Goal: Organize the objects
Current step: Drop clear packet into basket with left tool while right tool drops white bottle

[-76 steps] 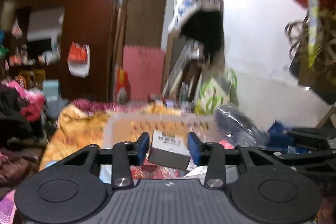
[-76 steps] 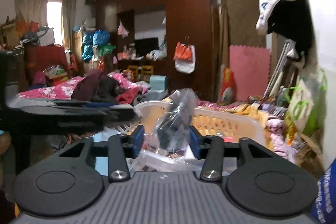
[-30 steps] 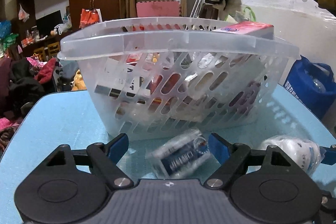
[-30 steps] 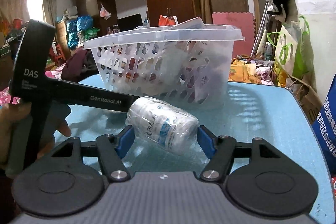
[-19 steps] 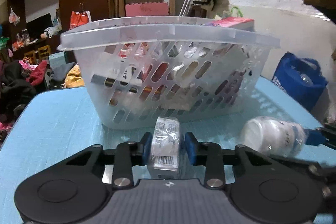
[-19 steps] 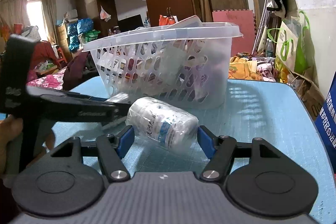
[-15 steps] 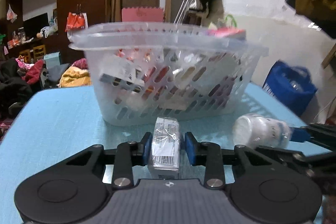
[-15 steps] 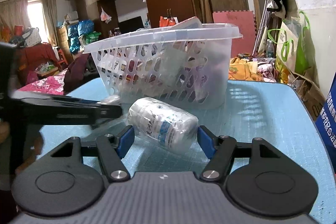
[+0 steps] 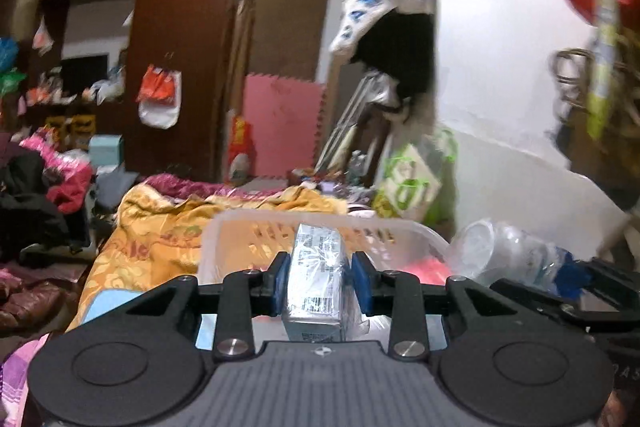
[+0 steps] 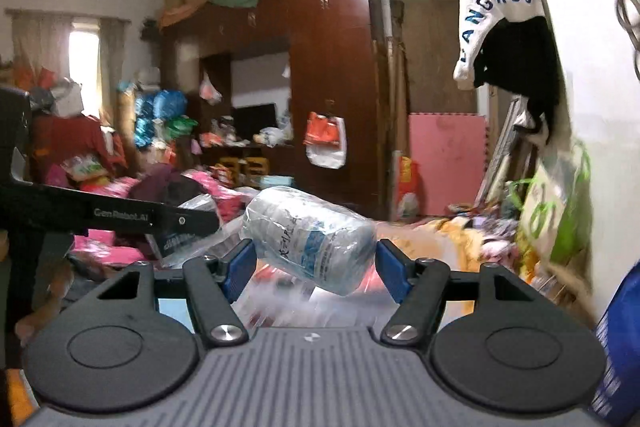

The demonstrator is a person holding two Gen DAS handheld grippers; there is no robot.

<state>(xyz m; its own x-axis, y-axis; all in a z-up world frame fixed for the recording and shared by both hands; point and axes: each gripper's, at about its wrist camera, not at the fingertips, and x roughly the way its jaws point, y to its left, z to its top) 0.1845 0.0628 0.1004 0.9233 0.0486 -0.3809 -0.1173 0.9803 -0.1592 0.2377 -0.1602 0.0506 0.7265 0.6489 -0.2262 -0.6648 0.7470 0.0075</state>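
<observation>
My left gripper is shut on a small plastic-wrapped box with a barcode, held up in the air. Behind and below it shows the far rim of the clear plastic basket. My right gripper is shut on a white bottle in clear wrap, lying crosswise between the blue pads. In the left wrist view that bottle and the right gripper's arm appear at the right. In the right wrist view the left gripper reaches in from the left with its wrapped box.
A yellow-orange blanket lies beyond the basket. Dark wardrobes, a pink foam mat and piles of clothes fill the room behind. A white and black garment hangs on the right wall, with a blue bag below.
The left gripper's jaws closed on the wrapped box on the table. Both grippers then rose with their objects, from table level in front of the basket to above its rim.
</observation>
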